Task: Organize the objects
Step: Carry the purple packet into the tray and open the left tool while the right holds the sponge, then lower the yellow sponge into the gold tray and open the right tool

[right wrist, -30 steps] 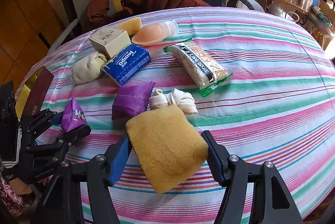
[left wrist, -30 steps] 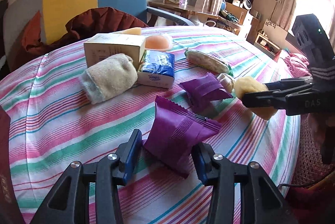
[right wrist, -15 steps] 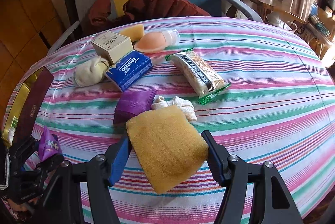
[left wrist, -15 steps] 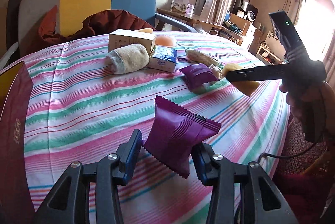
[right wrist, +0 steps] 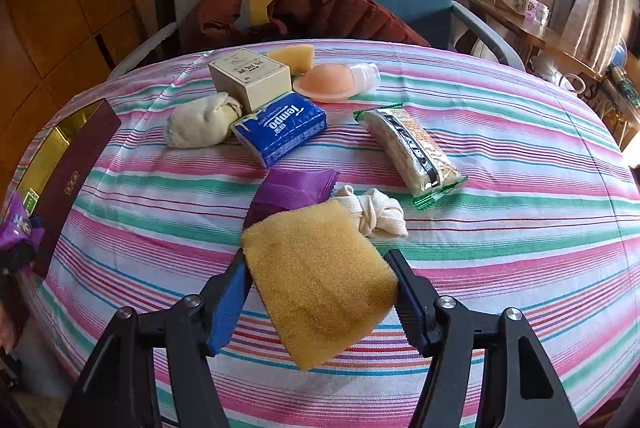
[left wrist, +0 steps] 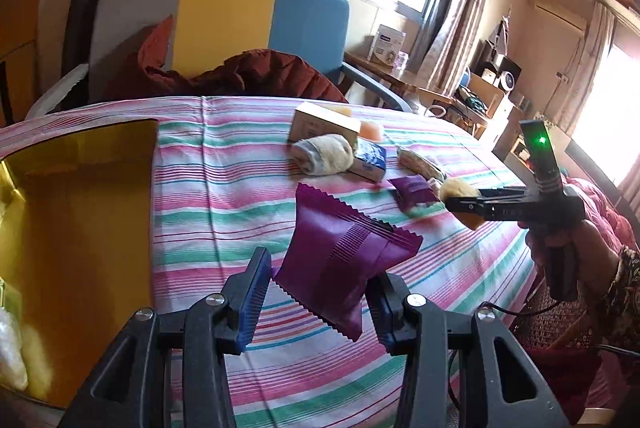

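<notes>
Left tool (left wrist: 318, 294) clamps a purple packet (left wrist: 344, 264), lower centre of the left wrist view, above the striped bench (left wrist: 224, 195). Only this view shows inside the gold-lined box (left wrist: 80, 228) at left. Right tool (right wrist: 320, 294) clamps a yellow sponge (right wrist: 320, 280), lower centre. Only the right wrist view reads "Tempo" on the blue tissue pack (right wrist: 280, 127) and shows the knotted cloth (right wrist: 374, 214).
</notes>
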Demonstrator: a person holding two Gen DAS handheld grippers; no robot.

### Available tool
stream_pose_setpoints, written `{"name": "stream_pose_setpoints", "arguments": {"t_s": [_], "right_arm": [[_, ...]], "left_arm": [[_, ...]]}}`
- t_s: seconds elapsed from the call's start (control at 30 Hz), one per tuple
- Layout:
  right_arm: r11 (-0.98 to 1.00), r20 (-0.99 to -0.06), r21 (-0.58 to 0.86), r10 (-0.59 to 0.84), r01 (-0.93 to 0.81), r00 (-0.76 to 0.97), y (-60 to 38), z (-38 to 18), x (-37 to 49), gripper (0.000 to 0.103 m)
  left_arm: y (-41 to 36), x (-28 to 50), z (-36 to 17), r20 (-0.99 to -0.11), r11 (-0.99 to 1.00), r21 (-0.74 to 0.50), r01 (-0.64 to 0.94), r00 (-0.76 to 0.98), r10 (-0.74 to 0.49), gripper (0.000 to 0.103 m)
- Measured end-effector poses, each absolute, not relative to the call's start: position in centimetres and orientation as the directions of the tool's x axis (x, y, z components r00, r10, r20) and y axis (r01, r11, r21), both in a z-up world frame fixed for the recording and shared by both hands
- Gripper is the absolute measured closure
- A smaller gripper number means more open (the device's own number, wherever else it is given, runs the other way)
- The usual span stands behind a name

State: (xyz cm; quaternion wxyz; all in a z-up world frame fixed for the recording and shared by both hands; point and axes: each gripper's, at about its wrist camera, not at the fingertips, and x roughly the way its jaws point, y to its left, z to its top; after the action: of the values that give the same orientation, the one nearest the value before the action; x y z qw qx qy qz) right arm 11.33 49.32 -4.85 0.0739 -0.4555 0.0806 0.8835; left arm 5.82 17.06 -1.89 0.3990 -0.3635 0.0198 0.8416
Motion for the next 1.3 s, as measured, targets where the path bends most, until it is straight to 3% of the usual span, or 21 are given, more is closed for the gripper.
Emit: {"name": "stream_pose_setpoints", "arguments": {"t_s": [0.4,0.83,1.07,1.3], "right_arm": [[-0.979,-0.768,0.082,0.058,-0.189,-0.637,48.8,-3.5,11.9,0.036],[-0.983,-0.750,0.122,0.000,-0.139,-0.661,45.0,-3.0,12.0,0.036],[-0.969,-0.671,0.246,-0.178,0.011,-0.720,37.5,-1.1,11.0,0.035],[-0.952,-0.650,0.194,-0.305,0.236,-0.696,27.0,0.3,9.1,0.035]], "left_arm": [[8.1,-0.1,-2.7,-0.699,-0.847,-0.259,-0.464,-0.516,0.496,0.057],[2.0,-5.0,-6.5,-0.820,-0.939,-0.227,-0.257,-0.470,0.327,0.056],[-0.4,-5.9,-5.5,-0.789,-0.944,-0.284,-0.168,-0.518,0.330,0.048],[-3.9,-5.1,-2.9,-0.711,-0.920,-0.388,-0.052,-0.619,0.334,0.048]]}}
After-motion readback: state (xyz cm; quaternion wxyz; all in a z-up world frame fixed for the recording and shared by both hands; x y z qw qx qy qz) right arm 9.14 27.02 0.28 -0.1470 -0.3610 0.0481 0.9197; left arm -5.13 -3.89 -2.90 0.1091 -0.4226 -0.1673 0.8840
